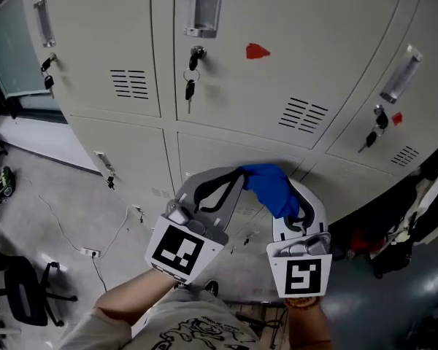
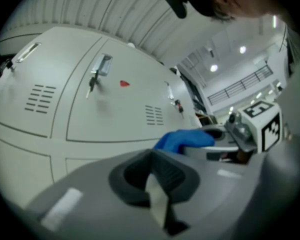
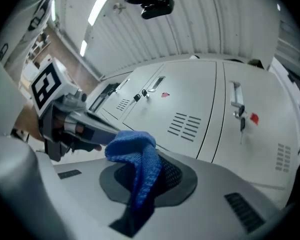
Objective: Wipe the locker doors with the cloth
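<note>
A blue cloth (image 1: pixel 271 188) is hanging bunched in front of the lower row of the pale locker doors (image 1: pixel 292 20), just under the seam between the upper and lower rows. Whether it is touching the metal, I cannot tell. The right gripper (image 1: pixel 290 211) is pinching it: in the right gripper view the cloth (image 3: pixel 136 160) is sitting between the two dark pads, its lower part clamped in the closed fingers (image 3: pixel 176 176) and its upper part flopping over towards the left gripper. The left gripper (image 1: pixel 237 175) is reaching in from the other side, its tip just beside the cloth. Its fingers (image 2: pixel 162 171) are drawn narrow with only a pale sliver between them, and they are holding nothing. Above both grippers, a bunch of keys (image 1: pixel 190 87) is dangling from a lock on an upper door, beside a small red mark (image 1: pixel 257 50).
</note>
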A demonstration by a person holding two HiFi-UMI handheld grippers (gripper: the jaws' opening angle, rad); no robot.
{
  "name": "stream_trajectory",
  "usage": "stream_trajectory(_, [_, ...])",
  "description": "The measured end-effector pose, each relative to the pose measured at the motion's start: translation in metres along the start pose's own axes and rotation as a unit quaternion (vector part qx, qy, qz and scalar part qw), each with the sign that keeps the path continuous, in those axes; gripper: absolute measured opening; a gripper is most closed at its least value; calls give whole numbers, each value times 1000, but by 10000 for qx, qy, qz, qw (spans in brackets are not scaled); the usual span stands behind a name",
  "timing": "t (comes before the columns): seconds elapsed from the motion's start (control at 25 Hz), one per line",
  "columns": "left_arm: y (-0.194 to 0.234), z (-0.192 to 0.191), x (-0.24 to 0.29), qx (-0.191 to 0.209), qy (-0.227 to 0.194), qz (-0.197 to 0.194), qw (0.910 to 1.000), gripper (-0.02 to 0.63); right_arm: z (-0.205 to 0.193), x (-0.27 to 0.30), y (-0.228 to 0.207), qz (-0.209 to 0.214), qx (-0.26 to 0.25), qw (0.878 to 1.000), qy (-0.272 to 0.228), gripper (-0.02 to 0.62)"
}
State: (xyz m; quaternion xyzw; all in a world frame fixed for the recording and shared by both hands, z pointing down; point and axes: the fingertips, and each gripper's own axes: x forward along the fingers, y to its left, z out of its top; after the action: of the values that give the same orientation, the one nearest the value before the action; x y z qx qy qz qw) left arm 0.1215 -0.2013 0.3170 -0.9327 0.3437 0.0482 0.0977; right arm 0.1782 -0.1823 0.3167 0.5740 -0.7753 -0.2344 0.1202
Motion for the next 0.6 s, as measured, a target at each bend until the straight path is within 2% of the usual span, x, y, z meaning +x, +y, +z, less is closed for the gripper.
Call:
stream_trajectory(0.12, [-4, -25, -29, -95, 165, 72, 9998, -2, -14, -14, 26, 155, 1206, 9926, 13, 46])
stream_trajectory(0.2, [-5, -41, -49, -311, 303, 102, 9990, -2, -24, -25, 44, 211, 1940, 9808, 73, 46])
stream_trajectory(0.28, [-4, -56, -64, -525, 404, 110, 9977, -2, -33, -30, 62, 241, 2417, 9699, 152, 46])
stream_trajectory(0.44, [8, -82, -93, -918, 506, 228, 9942, -2, -45, -34, 90, 158, 2891, 9566, 326, 46])
stream_trajectory(0.6, [20, -100, -108, -887, 650, 193, 9937, -2, -40, -33, 108, 128, 2941, 9552, 313, 46])
